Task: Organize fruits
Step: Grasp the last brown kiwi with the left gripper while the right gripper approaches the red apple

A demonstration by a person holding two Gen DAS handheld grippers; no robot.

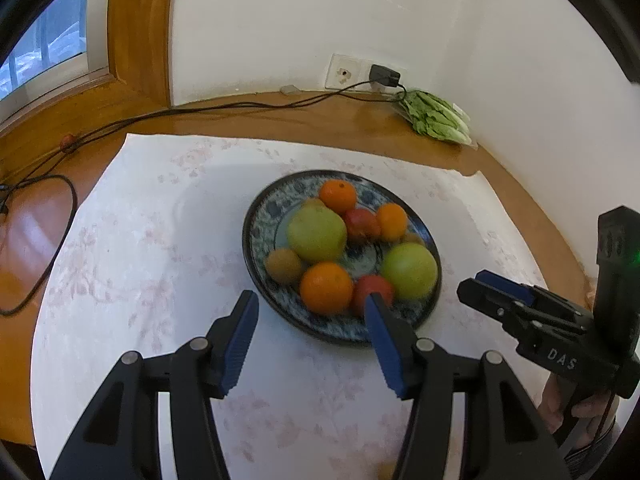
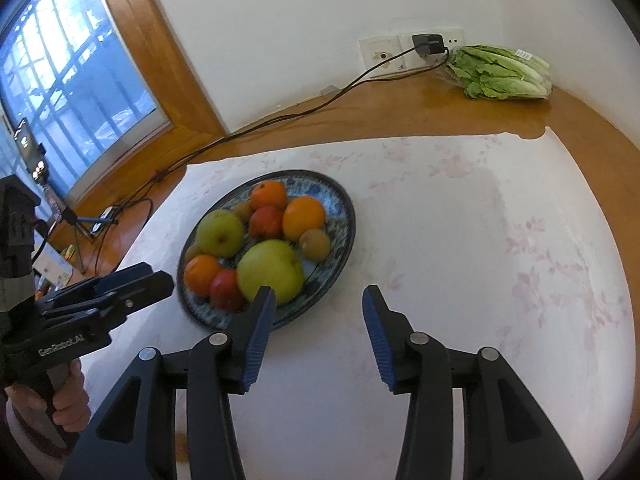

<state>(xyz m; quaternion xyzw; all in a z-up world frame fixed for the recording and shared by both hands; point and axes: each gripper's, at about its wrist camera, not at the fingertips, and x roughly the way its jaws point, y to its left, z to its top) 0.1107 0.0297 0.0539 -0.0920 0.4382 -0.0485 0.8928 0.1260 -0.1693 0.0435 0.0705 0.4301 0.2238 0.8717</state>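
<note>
A blue patterned plate [image 1: 260, 240] [image 2: 340, 200] sits on a white floral cloth and holds several fruits: green apples [image 1: 317, 233] [image 2: 270, 272], oranges [image 1: 326, 288] [image 2: 303, 216], red fruits [image 1: 362, 222] [image 2: 266, 222] and kiwis [image 1: 284, 266] [image 2: 315, 244]. My left gripper [image 1: 310, 300] is open and empty at the plate's near edge. My right gripper [image 2: 320, 294] is open and empty, just right of the plate's near edge. Each gripper shows side-on in the other's view, the right [image 1: 476, 280] and the left [image 2: 160, 276].
A bag of lettuce [image 1: 438, 118] [image 2: 500, 74] lies at the back by the wall. A charger [image 2: 428, 44] is plugged into the wall socket, and its cable [image 1: 240, 108] runs along the wooden table. A window is at the left.
</note>
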